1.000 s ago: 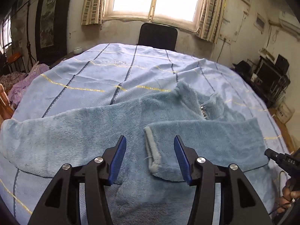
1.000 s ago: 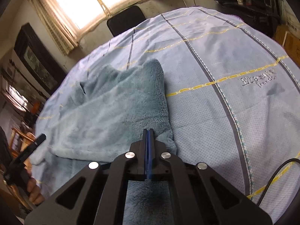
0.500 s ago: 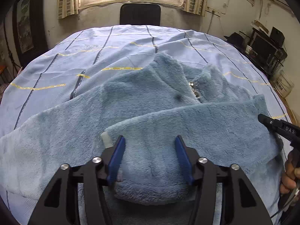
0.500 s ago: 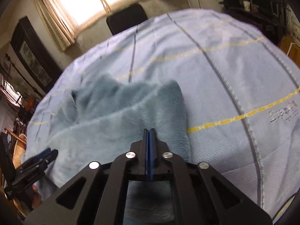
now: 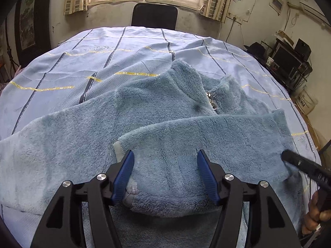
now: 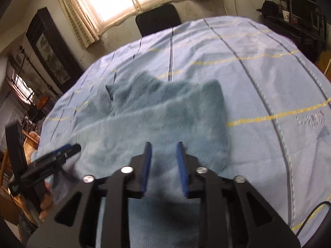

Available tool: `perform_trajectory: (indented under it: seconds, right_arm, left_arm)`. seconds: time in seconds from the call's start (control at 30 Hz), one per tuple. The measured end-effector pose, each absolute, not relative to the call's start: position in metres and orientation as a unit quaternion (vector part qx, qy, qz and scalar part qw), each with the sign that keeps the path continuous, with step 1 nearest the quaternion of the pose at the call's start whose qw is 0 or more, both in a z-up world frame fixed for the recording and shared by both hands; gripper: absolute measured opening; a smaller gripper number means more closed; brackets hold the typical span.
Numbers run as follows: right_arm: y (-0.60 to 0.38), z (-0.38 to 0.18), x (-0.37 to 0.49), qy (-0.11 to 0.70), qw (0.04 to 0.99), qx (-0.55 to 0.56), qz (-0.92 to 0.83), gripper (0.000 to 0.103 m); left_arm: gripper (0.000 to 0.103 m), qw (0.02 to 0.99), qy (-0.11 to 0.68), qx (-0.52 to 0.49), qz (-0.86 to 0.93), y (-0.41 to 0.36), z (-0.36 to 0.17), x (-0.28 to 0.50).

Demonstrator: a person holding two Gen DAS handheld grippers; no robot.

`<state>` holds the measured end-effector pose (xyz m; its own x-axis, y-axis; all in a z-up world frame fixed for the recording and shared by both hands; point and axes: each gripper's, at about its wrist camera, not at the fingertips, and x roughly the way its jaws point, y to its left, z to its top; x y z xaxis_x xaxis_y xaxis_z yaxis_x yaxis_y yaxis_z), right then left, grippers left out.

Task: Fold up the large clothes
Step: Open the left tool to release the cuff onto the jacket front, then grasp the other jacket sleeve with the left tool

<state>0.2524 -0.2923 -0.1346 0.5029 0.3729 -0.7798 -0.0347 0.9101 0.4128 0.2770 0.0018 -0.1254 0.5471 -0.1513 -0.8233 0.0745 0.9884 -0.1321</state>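
Left gripper (image 5: 165,161): matte black frame, two angular arms with triangular cut-outs, a pair of round silver screw heads on each side, fingers (image 5: 124,173) faced with ribbed blue pads. Right gripper (image 6: 163,155): same black frame, same triangular cut-outs, four silver screws in a row across the top, narrow blue pads on the inner faces of the fingers (image 6: 145,165). Black cable (image 6: 310,212) curving in at the lower right edge of the right wrist view. Small pale lettering, too small to read, along the black side of the right gripper as seen from the left wrist camera.
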Motion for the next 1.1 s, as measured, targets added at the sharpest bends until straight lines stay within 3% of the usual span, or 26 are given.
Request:
perform_trajectory:
  seconds: [0.27, 0.57, 0.77, 0.87, 1.1]
  right_arm:
    - [-0.301, -0.138, 0.251, 0.476, 0.845, 0.205, 0.131, 0.032]
    - [-0.306, -0.112, 0.240, 0.431, 0.857, 0.235, 0.155, 0.034]
    - [-0.321, -0.073, 0.215, 0.355, 0.881, 0.255, 0.184, 0.035]
    - [-0.335, -0.065, 0.200, 0.329, 0.887, 0.267, 0.183, 0.042]
    - [-0.343, -0.073, 0.199, 0.341, 0.879, 0.281, 0.179, 0.042]
  left_arm:
    - [0.064, 0.880, 0.466, -0.076, -0.058, 0.020, -0.113, 0.264]
    - [0.064, 0.903, 0.375, -0.179, 0.110, 0.141, -0.061, 0.166]
    - [0.063, 0.862, 0.372, -0.280, 0.201, 0.225, -0.074, 0.135]
    - [0.063, 0.842, 0.369, -0.326, 0.220, 0.250, -0.087, 0.132]
    - [0.062, 0.842, 0.362, -0.332, 0.224, 0.265, -0.090, 0.142]
